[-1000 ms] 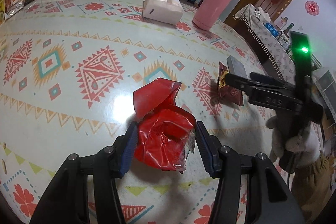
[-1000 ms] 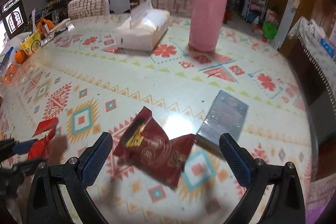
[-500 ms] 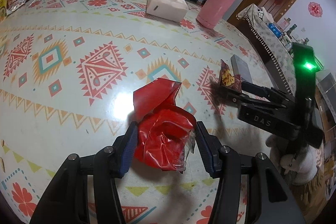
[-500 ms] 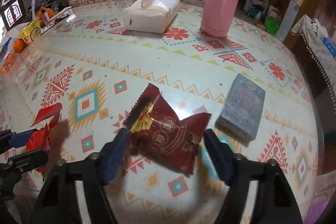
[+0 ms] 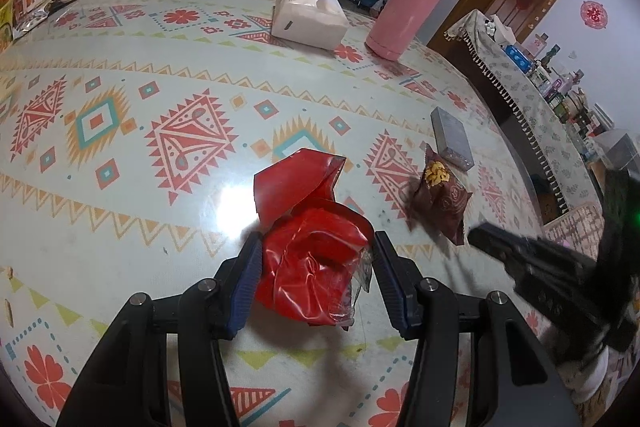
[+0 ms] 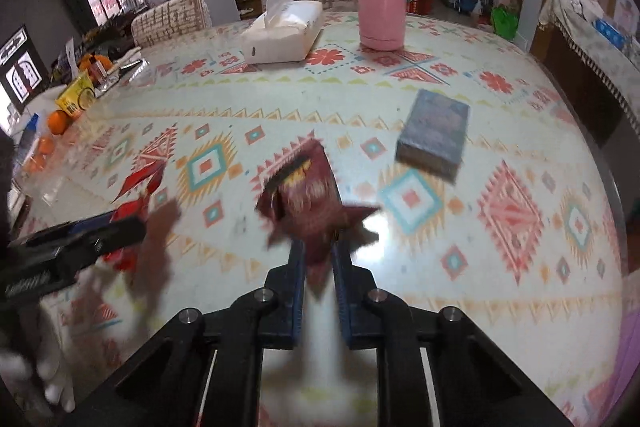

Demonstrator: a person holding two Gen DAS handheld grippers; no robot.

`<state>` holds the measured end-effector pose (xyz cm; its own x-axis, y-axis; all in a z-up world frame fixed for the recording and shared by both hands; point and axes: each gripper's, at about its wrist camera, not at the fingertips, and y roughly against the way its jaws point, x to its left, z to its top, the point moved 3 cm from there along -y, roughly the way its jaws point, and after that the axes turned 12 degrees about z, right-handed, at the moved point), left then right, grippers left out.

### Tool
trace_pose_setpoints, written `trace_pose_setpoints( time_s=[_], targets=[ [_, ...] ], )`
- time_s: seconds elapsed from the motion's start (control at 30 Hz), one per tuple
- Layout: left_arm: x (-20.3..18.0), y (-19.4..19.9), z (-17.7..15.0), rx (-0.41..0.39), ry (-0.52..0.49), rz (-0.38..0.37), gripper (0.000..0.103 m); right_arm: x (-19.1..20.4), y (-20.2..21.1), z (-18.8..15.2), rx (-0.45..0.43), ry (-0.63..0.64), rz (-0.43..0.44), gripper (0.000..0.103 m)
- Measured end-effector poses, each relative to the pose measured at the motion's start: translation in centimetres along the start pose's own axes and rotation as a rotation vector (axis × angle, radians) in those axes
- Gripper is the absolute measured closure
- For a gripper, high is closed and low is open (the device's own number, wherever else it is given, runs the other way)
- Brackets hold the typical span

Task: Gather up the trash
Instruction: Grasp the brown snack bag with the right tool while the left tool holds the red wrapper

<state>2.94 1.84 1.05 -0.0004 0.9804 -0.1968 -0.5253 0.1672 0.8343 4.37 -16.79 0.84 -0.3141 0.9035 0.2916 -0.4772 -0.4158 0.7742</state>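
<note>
The brown snack bag (image 6: 308, 203) has now been pinched tight by the right hand-held gripper (image 6: 318, 263). The red wrapper (image 5: 312, 267) is squeezed by the left hand-held gripper (image 5: 316, 267). Both pieces can be carried off.

The left tool (image 5: 316, 275) sits low over the table (image 5: 120, 187), its blue-padded fingers (image 5: 250, 281) pressed against both sides of a crumpled red wrapper (image 5: 312, 259). To its right, the right tool (image 6: 318, 267) has its fingers nearly together, pinching a dark red snack packet (image 6: 308, 199).

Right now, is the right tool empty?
No, the right tool is shut on the dark red snack packet, pinched between its pads.
</note>
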Motion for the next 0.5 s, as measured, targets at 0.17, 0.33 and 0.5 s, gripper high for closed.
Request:
trace_pose_setpoints(
  time_s=[0.17, 0.33, 0.5],
  targets=[
    [-0.3, -0.1, -0.2, 0.001, -0.01, 0.001, 0.05, 0.7, 1.1, -1.0, -0.036, 0.061, -0.071, 0.042],
    [-0.3, -0.3, -0.2, 0.006, -0.011, 0.008, 0.05, 2.4, 0.3, 0.3, -0.074, 0.178, -0.132, 0.017],
    [-0.3, -0.4, -0.3, 0.011, -0.013, 0.006, 0.05, 2.1, -3.1, 1.8, -0.013, 0.199, -0.155, 0.017]
  ],
)
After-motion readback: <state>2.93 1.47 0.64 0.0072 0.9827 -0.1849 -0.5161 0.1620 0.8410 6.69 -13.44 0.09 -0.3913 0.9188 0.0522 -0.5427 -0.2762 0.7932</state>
